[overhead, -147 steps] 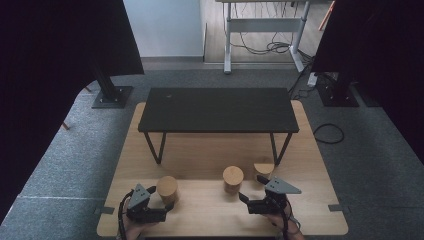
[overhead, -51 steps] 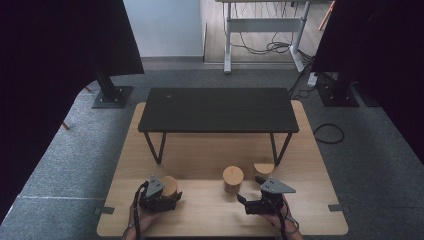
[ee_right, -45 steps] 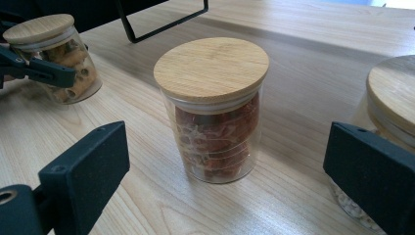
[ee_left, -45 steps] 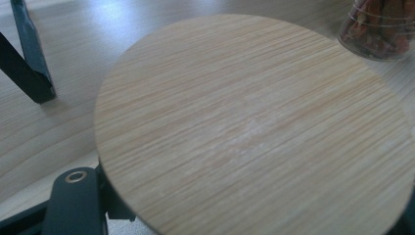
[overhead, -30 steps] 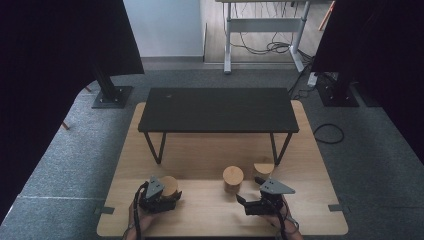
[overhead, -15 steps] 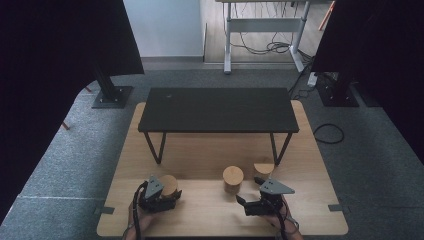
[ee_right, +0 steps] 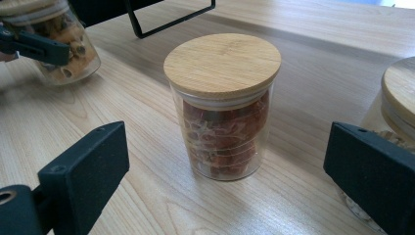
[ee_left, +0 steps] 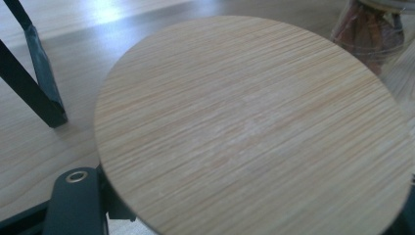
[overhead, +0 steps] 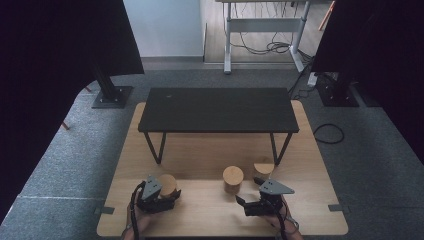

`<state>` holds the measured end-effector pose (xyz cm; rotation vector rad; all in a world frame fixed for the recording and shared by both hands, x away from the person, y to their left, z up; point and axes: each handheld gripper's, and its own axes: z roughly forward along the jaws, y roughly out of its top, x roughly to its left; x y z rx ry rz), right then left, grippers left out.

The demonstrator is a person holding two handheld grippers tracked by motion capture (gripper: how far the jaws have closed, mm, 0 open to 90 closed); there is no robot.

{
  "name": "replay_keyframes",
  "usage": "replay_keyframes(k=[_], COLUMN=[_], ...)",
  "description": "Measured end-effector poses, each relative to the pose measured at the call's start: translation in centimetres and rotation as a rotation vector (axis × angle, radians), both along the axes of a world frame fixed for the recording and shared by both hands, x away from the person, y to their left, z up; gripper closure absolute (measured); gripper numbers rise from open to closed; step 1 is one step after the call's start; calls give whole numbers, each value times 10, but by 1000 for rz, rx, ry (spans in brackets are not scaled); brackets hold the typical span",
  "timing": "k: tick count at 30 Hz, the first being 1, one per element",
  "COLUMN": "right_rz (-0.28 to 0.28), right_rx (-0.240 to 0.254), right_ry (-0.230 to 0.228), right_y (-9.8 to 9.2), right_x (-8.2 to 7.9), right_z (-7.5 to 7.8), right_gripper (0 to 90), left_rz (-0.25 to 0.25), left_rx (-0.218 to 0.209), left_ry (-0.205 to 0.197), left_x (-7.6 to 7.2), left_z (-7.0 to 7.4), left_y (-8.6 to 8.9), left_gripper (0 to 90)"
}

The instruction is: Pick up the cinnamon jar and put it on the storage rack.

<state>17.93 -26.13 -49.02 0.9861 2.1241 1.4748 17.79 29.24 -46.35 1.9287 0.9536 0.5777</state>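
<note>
A glass jar of pasta with a round wooden lid [overhead: 168, 182] stands at the front left of the wooden table [overhead: 210, 155]. My left gripper [overhead: 168, 194] is shut on it. In the left gripper view the lid [ee_left: 254, 127] looms close, above the black left jaw. In the right gripper view the same jar [ee_right: 63, 44] leans at the top left with a black jaw across it. My right gripper [overhead: 248, 193] is open and faces the middle jar [overhead: 233, 178] of red-orange pieces [ee_right: 222, 112], which stands upright a little beyond my right gripper [ee_right: 227, 147].
A third wooden-lidded jar [overhead: 263, 170] stands right of the middle one, near a leg of the low black table [overhead: 218, 109] at the back of the board. That jar [ee_right: 399, 98] is close to my right jaw. Grey carpet surrounds the board.
Since the oldest frame my left gripper has shifted right onto the pasta jar. Over the last second both grippers and all three jars stay put.
</note>
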Motion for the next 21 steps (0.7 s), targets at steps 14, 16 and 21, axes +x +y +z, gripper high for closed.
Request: replay_keyframes(k=[14,16,21], right_rz=[-8,-13,-13], right_rx=[-1,-1,1], right_ry=[-2,-2,-3], right_y=[1,1,1], right_x=[-1,-1,-2], right_z=[0,0,0], right_gripper=[22,23,22], left_rz=[-15,-14,-14], left_rx=[-29,-33,-35], left_ry=[-2,-8,-20], left_x=[0,-1,-2], left_z=[8,8,11], left_y=[7,7,7], left_gripper=[252,251,251])
